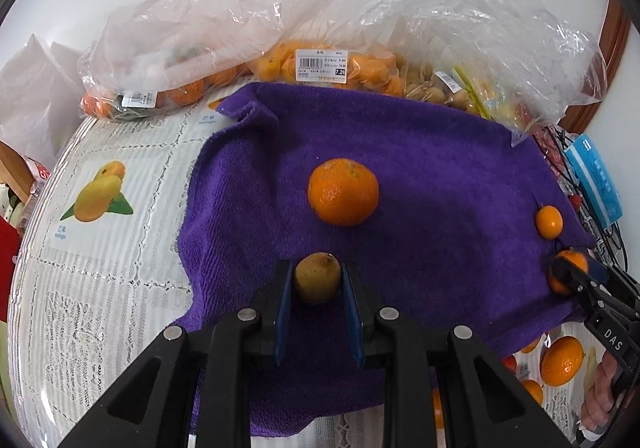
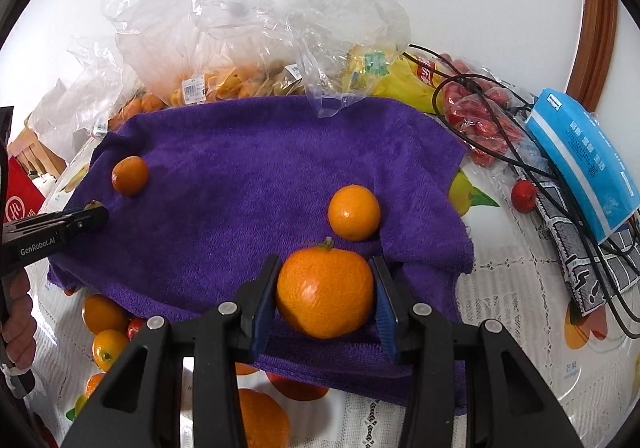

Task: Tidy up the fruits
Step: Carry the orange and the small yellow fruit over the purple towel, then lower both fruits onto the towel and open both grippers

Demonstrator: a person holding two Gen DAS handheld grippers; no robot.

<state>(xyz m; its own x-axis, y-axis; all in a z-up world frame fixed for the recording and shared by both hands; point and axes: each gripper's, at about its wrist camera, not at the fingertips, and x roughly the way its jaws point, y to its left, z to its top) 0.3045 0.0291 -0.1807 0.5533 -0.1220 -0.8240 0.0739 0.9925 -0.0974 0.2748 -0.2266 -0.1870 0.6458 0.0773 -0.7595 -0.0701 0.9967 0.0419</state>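
Nearest the left wrist camera, the left gripper [image 1: 316, 280] brackets a small yellow-brown fruit [image 1: 317, 277] on the purple towel [image 1: 440, 175]; its blue pads sit just beside the skin, but I cannot tell whether they actually press it. Further along the towel sit a large mandarin [image 1: 343, 191] near the middle and a small round orange [image 1: 549, 222] toward the right edge. Rightmost, the right gripper [image 2: 326, 290] is closed narrowly around a stemmed mandarin [image 2: 325, 288], pads touching both flanks. Bagged fruit [image 1: 320, 67] lines the back. The risks, as I judge them: the small fruit is round and firm, so an off-centre squeeze could squirt it forward; the towel is rumpled, so a dragged pad may snag the pile and roll the loose fruit off the cloth.
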